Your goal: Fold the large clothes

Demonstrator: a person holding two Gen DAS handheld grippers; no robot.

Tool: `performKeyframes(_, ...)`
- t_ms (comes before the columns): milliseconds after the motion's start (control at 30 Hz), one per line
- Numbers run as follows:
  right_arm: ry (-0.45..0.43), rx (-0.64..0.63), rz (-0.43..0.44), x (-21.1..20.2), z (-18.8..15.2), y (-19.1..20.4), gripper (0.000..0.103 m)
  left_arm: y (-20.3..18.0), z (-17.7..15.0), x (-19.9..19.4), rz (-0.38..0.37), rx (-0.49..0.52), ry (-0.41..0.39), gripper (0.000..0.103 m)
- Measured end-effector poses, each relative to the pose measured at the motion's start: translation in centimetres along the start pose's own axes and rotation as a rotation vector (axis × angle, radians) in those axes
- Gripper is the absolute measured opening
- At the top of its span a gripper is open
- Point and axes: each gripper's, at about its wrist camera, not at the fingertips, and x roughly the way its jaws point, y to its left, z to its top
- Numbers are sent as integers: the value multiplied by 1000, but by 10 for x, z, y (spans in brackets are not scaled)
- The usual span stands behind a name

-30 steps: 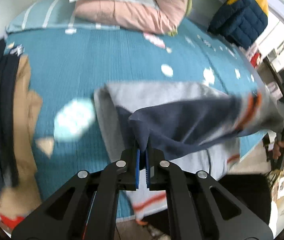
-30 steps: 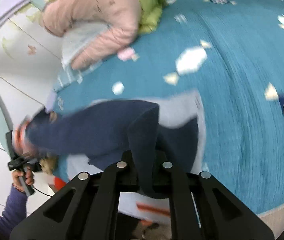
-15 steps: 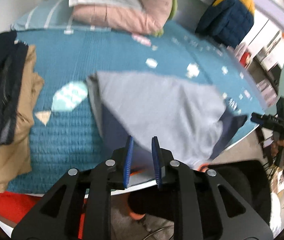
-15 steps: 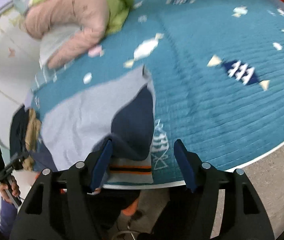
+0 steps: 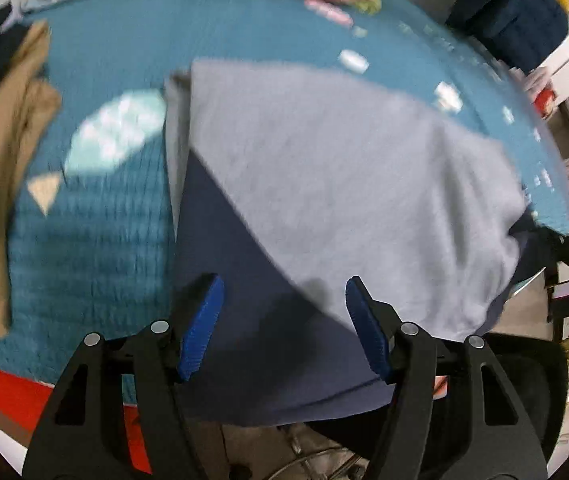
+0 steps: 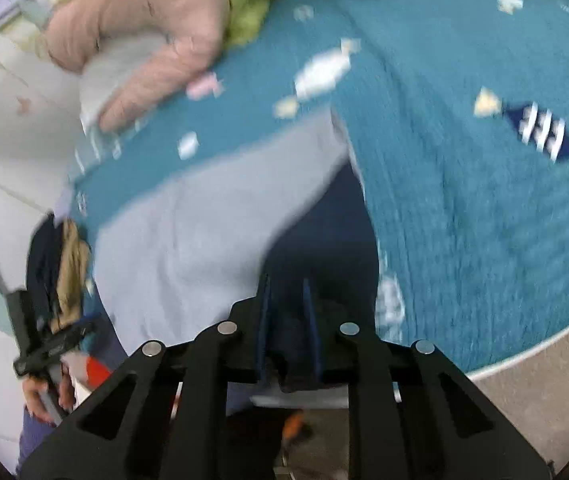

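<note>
The grey and navy garment (image 5: 324,184) is lying spread on the teal bedspread (image 5: 96,60), its near navy edge hanging over the side of the bed. The left gripper (image 5: 282,320) is hovering above that navy edge with its blue fingers (image 5: 204,320) spreading wide, pressing on nothing. The right gripper (image 6: 286,320) is at the garment's other near corner, its fingers (image 6: 262,320) narrowing around a fold of navy cloth that is sitting between them. A tan and dark pile of clothes (image 5: 0,152) is lying left of the garment, and a pink quilt (image 6: 144,40) is bunched at the far end.
</note>
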Motion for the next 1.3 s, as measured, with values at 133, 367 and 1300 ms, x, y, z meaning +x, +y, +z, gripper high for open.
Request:
performKeyframes(133, 122, 5, -62, 25, -27, -12, 12, 4, -8, -6, -19, 22, -40, 65)
performKeyframes(367, 106, 49, -70, 36, -38, -21, 9, 40, -15, -33, -96, -100, -108, 65)
performKeyframes(1300, 66, -46, 27, 104, 14, 132, 6, 42, -41, -39, -310, -218, -93, 10)
